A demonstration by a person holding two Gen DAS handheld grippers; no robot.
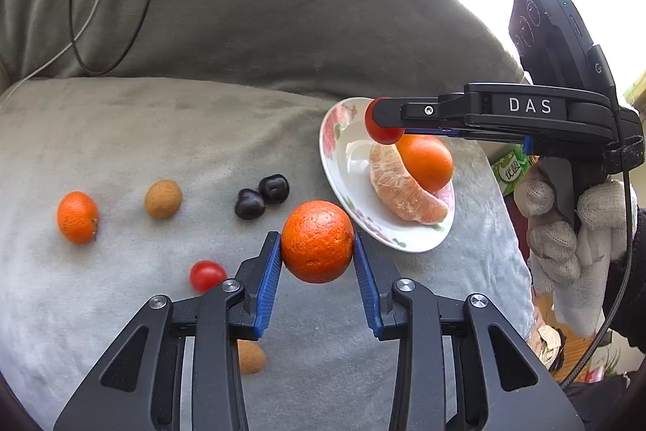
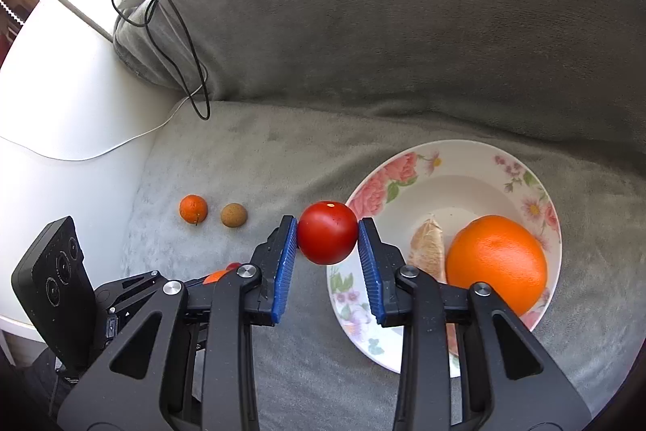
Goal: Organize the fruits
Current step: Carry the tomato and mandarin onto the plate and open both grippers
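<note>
Reaching level over the plate [image 1: 335,164], right fingers [image 2: 327,238] clamp a tomato [image 2: 327,238]; left fingers [image 1: 317,242] clamp a mandarin [image 1: 317,242].

Bright daylight, blown-out corners, fisheye bending

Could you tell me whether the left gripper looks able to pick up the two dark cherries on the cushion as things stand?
Probably not yet: the left gripper is shut on an orange, so its jaws are occupied. The cherries lie uncovered just ahead on the grey cushion, nothing blocking them.
</note>
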